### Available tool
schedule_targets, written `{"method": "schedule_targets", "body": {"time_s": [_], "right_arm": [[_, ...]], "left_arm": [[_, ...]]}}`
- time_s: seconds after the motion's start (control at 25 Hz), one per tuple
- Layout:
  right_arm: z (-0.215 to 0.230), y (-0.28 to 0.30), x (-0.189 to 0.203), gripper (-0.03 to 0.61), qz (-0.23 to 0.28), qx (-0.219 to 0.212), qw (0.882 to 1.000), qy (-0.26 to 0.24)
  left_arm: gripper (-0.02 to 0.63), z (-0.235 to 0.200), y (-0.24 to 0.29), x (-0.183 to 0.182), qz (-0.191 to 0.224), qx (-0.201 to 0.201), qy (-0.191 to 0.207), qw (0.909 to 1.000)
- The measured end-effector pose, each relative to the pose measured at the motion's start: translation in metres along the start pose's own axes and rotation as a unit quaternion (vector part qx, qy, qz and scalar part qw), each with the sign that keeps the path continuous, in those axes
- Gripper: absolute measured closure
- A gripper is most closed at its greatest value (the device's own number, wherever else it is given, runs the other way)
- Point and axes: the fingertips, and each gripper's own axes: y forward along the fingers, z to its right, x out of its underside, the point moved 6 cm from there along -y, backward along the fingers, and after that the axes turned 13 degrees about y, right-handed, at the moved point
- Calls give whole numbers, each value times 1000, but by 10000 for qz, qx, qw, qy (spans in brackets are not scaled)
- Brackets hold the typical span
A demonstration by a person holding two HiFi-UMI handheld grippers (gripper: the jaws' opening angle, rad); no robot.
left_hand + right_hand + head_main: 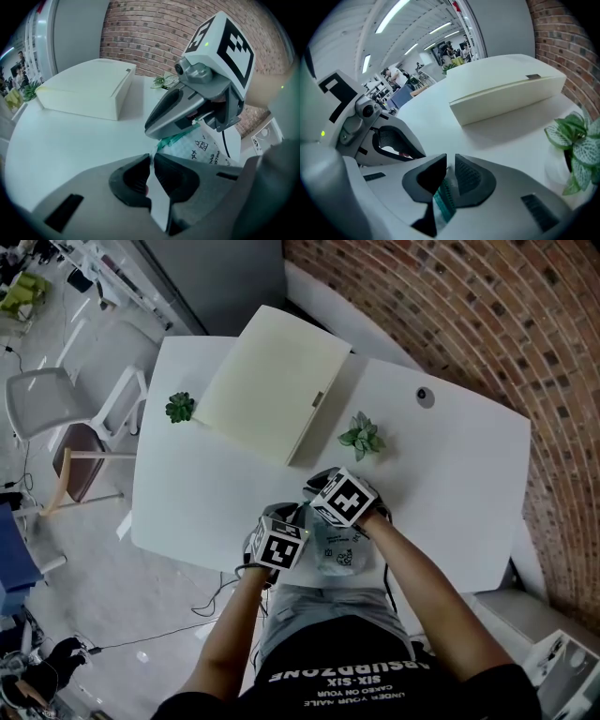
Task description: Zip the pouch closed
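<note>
Down at the near edge of the white table (187, 493), just ahead of the person's waist, both grippers are crowding in on the pouch (339, 551). It is lying with its green zipper strip (443, 204) leading, that top edge stretching roughly left to right between the two tools while the body is trailing back towards the person. It is looking pale and translucent, faintly gridded, with small black stars and print scattered over it. The left gripper (152, 158) is pinching a thin white edge of the pouch, its jaws nearly together with only that sheet between them. The right gripper (450, 161) is clamping narrowly on the zipper strip, the green tape running down between its pads. Just beyond the right gripper a leafy plant (362, 437) with white-veined leaves is sitting on the table; farther left a spiky plant (180, 407) is standing beside a flat cream box (272, 381), which is lying at an angle across the far side. Behind it all the brick wall (450, 306) is curving round the table's far right
</note>
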Motion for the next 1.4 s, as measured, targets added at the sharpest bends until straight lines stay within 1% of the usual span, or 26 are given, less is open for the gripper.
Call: {"method": "schedule_targets", "body": {"time_s": [0.12, 0.28, 0.36, 0.44, 0.52, 0.6, 0.72, 0.8, 0.84, 0.96, 1.04, 1.08, 1.16, 1.28, 1.4], "right_arm": [[8, -8, 1, 529, 74, 113, 9998, 160], [20, -24, 5, 528, 232, 64, 9990, 378], [23, -33, 5, 520, 378, 71, 9987, 321], [22, -40, 4, 506, 463, 136, 9988, -69], [18, -42, 4, 503, 453, 183, 9961, -739], [12, -42, 6, 503, 415, 186, 9888, -1420], [6, -41, 8, 502, 322, 266, 9753, -2167], [2, -38, 9, 499, 196, 382, 9613, -2721], [1, -37, 10, 495, 106, 450, 9512, -3049], [-5, -29, 15, 495, -241, 596, 9120, -4050], [-7, -25, 19, 495, -459, 645, 8865, -4558], [-8, -23, 20, 494, -535, 653, 8763, -4743], [-10, -19, 22, 488, -627, 634, 8623, -4984], [-12, -16, 24, 483, -752, 585, 8469, -5231], [-15, -13, 23, 491, -834, 606, 8291, -5495]], "left_arm": [[583, 0, -1, 0, -29, -20, -11, 10000], [583, 0, -1, 0, -43, -32, 0, 10000], [583, 0, -1, 1, -38, -42, 11, 10000], [584, 0, -1, 0, -30, -53, 39, 10000], [583, -1, -1, -1, -38, -63, 67, 10000], [583, -1, -1, -2, -53, -70, 90, 9999], [583, -2, 0, -2, -63, -88, 107, 9999], [584, -2, 0, -2, -63, -92, 98, 9999], [583, -2, 0, -2, -65, -96, 93, 9999], [583, -1, -1, -2, -81, -118, 84, 9999], [583, -1, -1, -3, -79, -124, 97, 9998], [583, 0, -1, -3, -71, -123, 113, 9998], [583, 1, -1, -4, -52, -113, 164, 9998], [583, 3, 1, -7, -46, -85, 297, 9995], [583, 4, 5, -9, -169, -43, 529, 9984]]}}
